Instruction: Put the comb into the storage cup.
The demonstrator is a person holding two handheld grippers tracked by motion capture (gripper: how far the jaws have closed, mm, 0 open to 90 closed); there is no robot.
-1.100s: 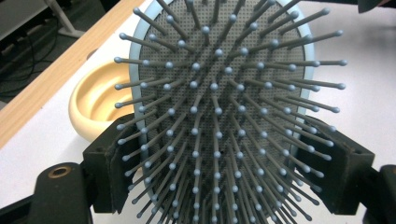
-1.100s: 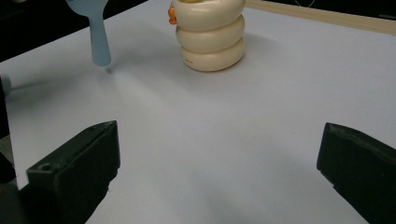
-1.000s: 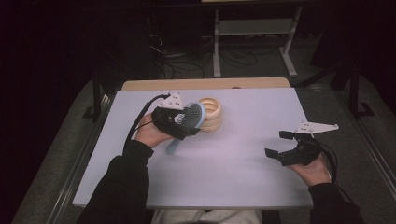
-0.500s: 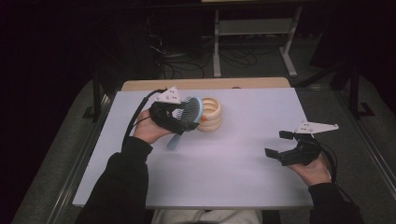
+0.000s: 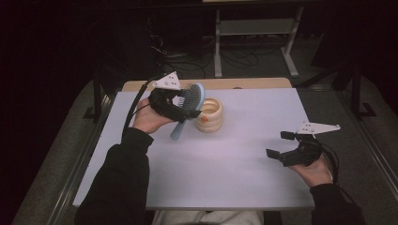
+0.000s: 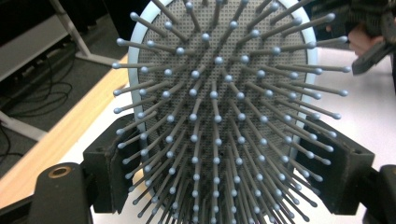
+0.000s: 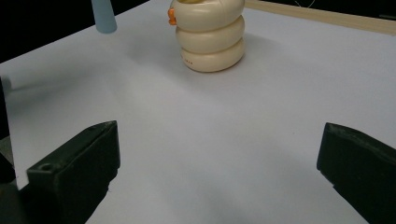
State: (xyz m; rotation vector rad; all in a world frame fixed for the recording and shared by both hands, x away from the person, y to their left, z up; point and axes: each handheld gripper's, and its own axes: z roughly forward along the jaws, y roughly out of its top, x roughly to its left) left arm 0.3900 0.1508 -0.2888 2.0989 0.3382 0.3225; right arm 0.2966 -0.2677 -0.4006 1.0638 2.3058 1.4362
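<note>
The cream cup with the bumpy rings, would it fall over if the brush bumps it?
Probably not easily: the cream cup looks squat with a wide base. It likely slides on the smooth table. It seems light plastic.

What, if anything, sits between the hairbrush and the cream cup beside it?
Nothing visible. The left gripper holds the hairbrush tilted right beside the cream cup, whose open top looks unobstructed. The right gripper waits open, far off.

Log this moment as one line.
left hand-held gripper: shut on brush, raised beside cup | right hand-held gripper: open, idle | table
</note>
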